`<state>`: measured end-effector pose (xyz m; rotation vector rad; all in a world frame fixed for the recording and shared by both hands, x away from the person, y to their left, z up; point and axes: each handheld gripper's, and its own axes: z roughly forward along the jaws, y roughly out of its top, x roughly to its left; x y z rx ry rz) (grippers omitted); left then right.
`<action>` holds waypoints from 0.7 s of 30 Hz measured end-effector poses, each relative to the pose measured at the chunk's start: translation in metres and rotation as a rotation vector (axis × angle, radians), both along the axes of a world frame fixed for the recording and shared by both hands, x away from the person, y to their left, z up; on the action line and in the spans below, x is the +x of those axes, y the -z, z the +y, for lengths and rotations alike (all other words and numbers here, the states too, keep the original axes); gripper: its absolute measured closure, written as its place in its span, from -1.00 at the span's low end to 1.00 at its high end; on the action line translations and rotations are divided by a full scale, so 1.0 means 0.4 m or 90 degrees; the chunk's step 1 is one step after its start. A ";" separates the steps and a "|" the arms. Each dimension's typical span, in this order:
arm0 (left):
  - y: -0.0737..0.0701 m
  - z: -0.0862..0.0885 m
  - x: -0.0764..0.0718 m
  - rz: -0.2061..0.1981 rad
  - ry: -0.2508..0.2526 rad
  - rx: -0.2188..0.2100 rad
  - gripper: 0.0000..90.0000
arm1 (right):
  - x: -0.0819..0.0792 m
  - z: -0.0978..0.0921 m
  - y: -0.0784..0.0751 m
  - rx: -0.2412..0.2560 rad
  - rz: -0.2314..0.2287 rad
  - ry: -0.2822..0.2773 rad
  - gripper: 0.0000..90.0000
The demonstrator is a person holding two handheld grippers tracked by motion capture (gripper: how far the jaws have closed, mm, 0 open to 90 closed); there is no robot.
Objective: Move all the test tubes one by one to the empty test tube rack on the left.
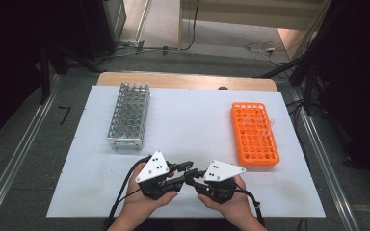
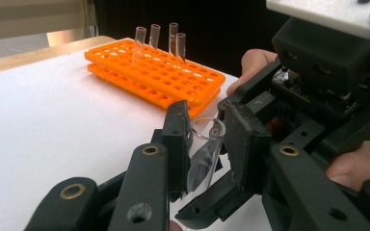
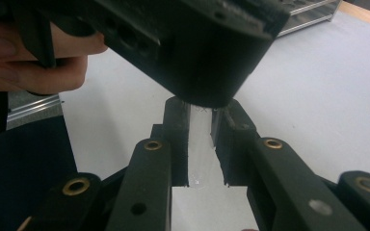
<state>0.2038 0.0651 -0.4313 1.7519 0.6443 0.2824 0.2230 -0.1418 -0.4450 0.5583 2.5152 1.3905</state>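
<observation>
a clear tube (image 2: 203,156) sits between the two tongs above the near middle of the desk (image 1: 188,120), well short of either rack. the left tongs (image 2: 204,139) are narrowed on it, jaws pressing its sides just below the open rim. the right tongs (image 3: 201,139) are also closed on the tube, gripping along its length. both hold it at once, tips nearly touching in the high view. risk: if one hand pulls or twists before the other lets go, the tube may crack or slip and fall to the desk. the orange rack (image 1: 254,133) holds four tubes; the metal rack (image 1: 129,115) stands far left.
</observation>
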 end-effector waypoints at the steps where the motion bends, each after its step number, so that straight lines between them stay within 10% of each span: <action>1: 0.000 0.000 0.000 0.000 0.000 0.000 0.60 | 0.000 0.000 0.000 0.000 0.000 0.000 0.65; 12: -0.006 0.003 0.001 -0.008 -0.015 -0.003 0.67 | 0.005 -0.007 -0.002 0.011 0.001 -0.002 0.61; 21: -0.022 0.044 0.026 -0.004 -0.070 -0.021 0.67 | 0.023 -0.078 -0.021 0.043 -0.007 0.016 -0.15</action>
